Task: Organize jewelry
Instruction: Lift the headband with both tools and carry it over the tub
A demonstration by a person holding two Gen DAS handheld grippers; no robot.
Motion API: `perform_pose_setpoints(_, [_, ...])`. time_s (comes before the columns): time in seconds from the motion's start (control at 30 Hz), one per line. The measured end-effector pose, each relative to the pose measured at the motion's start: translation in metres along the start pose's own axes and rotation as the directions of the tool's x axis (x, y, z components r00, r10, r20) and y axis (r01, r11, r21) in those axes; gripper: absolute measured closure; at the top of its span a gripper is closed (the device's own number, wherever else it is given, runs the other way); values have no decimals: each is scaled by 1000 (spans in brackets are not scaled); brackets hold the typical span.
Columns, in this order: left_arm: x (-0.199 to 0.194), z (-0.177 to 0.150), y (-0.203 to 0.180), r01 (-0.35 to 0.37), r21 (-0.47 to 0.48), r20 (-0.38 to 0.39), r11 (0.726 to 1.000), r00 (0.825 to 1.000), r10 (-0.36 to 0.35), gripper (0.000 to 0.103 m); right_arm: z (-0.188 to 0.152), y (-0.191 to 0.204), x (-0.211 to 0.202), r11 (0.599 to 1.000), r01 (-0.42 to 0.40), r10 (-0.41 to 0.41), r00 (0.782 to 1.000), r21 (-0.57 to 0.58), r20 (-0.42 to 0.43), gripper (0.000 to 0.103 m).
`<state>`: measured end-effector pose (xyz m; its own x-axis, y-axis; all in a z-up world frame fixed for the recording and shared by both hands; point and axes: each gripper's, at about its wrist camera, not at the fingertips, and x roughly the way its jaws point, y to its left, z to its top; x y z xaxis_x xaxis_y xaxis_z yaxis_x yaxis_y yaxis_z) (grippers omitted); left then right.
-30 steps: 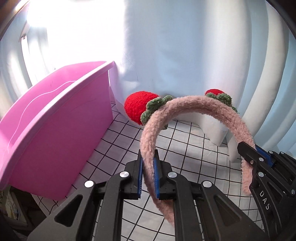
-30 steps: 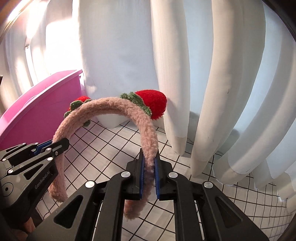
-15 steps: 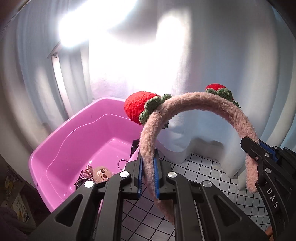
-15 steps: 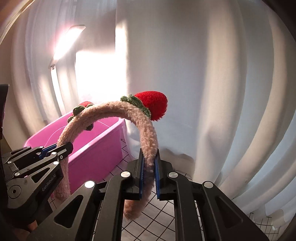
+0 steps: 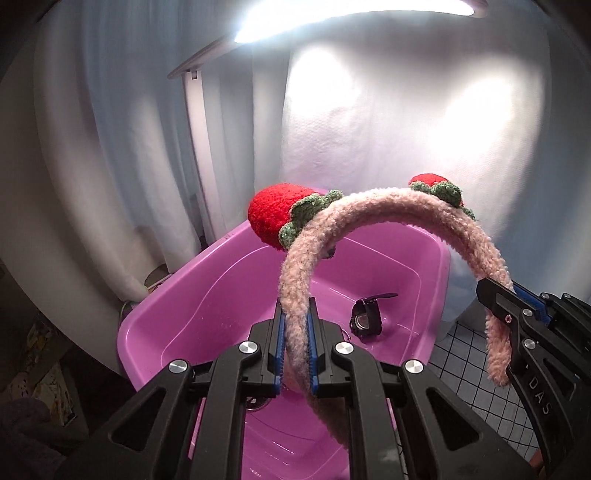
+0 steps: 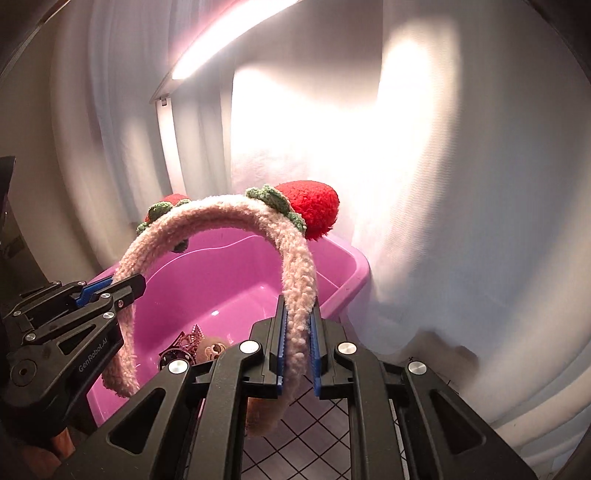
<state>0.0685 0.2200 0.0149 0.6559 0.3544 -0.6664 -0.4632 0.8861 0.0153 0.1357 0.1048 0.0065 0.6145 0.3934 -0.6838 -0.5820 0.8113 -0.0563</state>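
One watch (image 5: 366, 320) inside pink tub (image 5: 432, 258)

White curtain (image 5: 388, 147), lit light bar (image 5: 332, 14) above, black-gridded white tablecloth (image 5: 476, 365) below.

Readable lettering on the two black plastic grippers

"DAS" stands on the right gripper (image 5: 495, 308); "GenRobot.AI" stands on the left gripper (image 6: 122, 286).

So the fuzzy pink headband (image 5: 399, 206) is sitting arched up over the pink tub (image 5: 207, 295), a red knit strawberry (image 5: 273, 212) with green leaves sticking out near each side of the top. Both legs are hanging down, each one pinched in a pair of tongs. Down in the tub, a black watch (image 5: 365, 319) is lying on the bottom, and some smaller trinkets (image 6: 192, 345) are piling up together.
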Motion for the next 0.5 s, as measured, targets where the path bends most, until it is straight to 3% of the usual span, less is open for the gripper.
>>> perform_pose_setpoints(0.5, [65,6,50,-22,-61,-159,998,987,12,91,26,41,80,998,-30,20,988,-62,-153,93])
